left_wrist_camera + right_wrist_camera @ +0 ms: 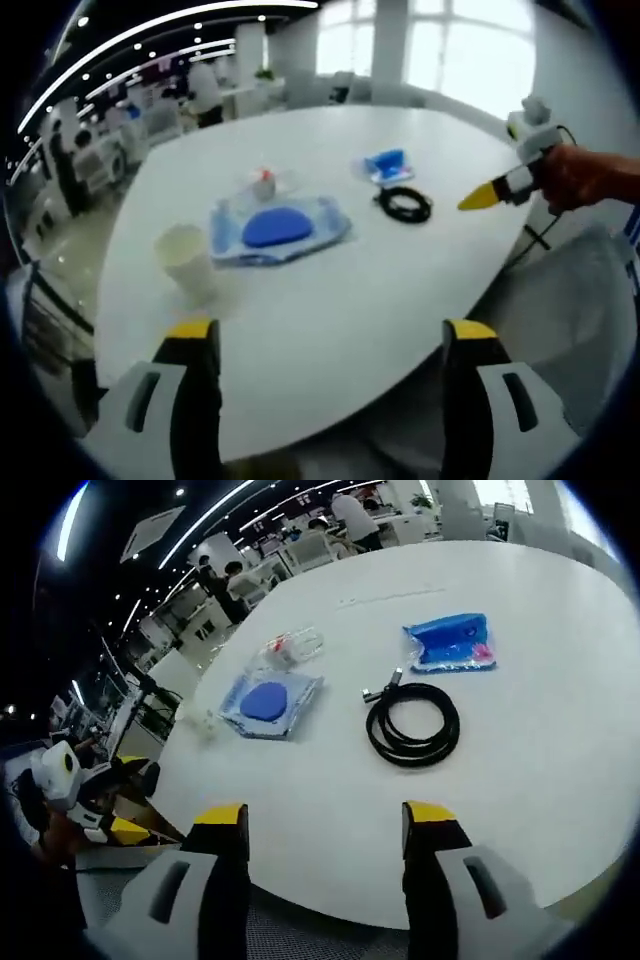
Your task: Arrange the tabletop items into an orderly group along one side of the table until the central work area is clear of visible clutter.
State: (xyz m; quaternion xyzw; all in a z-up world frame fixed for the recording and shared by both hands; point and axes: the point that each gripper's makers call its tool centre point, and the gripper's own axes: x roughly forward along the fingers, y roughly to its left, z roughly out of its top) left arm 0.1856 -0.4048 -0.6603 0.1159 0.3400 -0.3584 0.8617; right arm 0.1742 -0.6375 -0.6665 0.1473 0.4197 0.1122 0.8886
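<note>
Both grippers hang over the near edges of a big white table (pixel 330 300) and neither touches anything on it. In the left gripper view the left gripper (pixel 330 345) has its yellow-tipped jaws spread wide with nothing between them, poised above the near edge. Just beyond its left jaw a white paper cup (pixel 185 258) stands upright near that edge. Further in, toward the middle, lies a clear plastic bag with a blue round pad inside (pixel 280 228), and just behind it a small clear packet with something reddish in it (pixel 264 182). Off to the right of those sits a coiled black cable (pixel 404 203), and close behind the coil a blue pouch (pixel 385 166); the two are near each other but apart. At the table's right edge the right gripper (pixel 485 195) comes in, held by a person's hand (pixel 590 178), its yellow tip seen side-on over the tabletop. In the right gripper view its jaws are likewise spread and empty above the near edge, with the coiled cable lying ahead, the blue pouch beyond it, and the bag with the blue pad to the left. The things are scattered across the centre, not grouped along any side.
</note>
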